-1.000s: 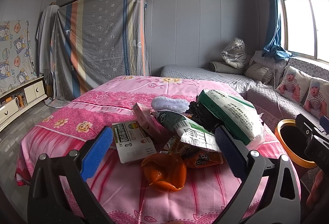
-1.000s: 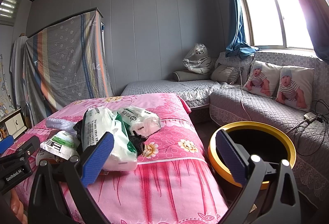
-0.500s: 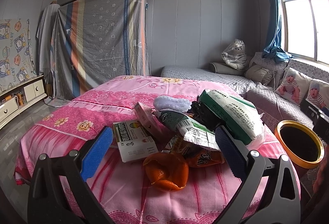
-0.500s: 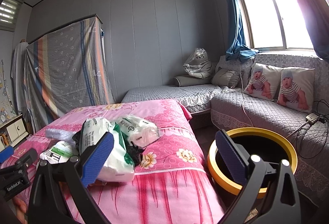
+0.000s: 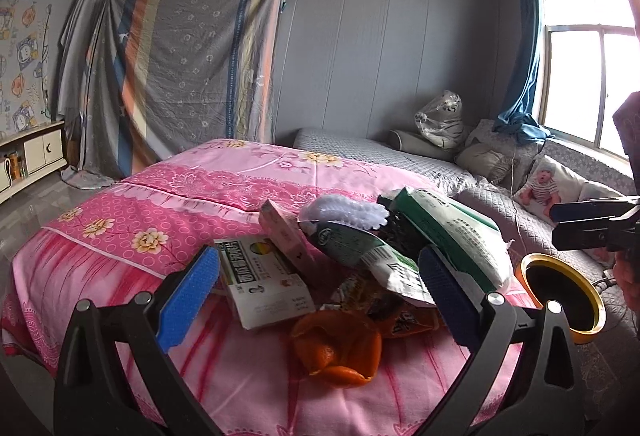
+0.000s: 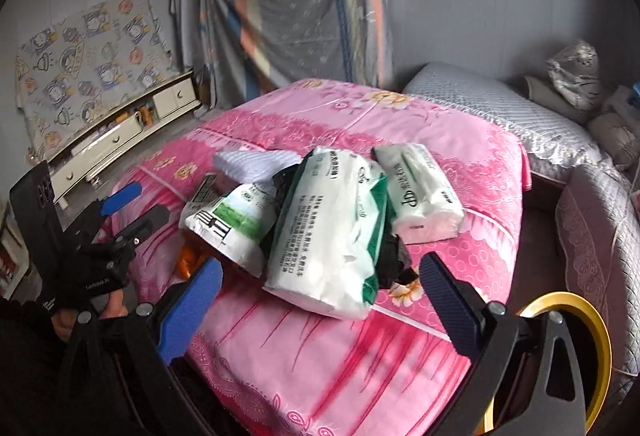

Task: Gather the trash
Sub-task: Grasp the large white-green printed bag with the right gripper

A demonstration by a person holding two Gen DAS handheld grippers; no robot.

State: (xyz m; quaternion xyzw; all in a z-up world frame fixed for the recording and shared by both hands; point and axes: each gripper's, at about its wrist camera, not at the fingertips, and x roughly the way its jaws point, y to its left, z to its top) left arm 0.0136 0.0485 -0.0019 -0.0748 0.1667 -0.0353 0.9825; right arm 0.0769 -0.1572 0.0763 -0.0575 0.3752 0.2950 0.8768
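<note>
Trash pile heaped on the pink bed (image 5: 120,244), orange peel (image 5: 336,350) nearest, just ahead between the spread fingers of the left tool (image 5: 316,300), right tool (image 6: 320,300) also spread and empty, large tissue pack (image 6: 328,232) just ahead, yellow-rimmed bin (image 6: 592,348) beside the bed.

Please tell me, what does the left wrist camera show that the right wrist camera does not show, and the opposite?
Only the left wrist view shows the orange fruit peel, the white cardboard medicine box, the slim pink carton and the bright window.

Only the right wrist view shows the small white tissue pack and the cartoon-print wall sheet.

Both show the pink floral bedspread, the large green-and-white tissue package, the yellow-rimmed trash bin and open, empty blue-padded fingers.
</note>
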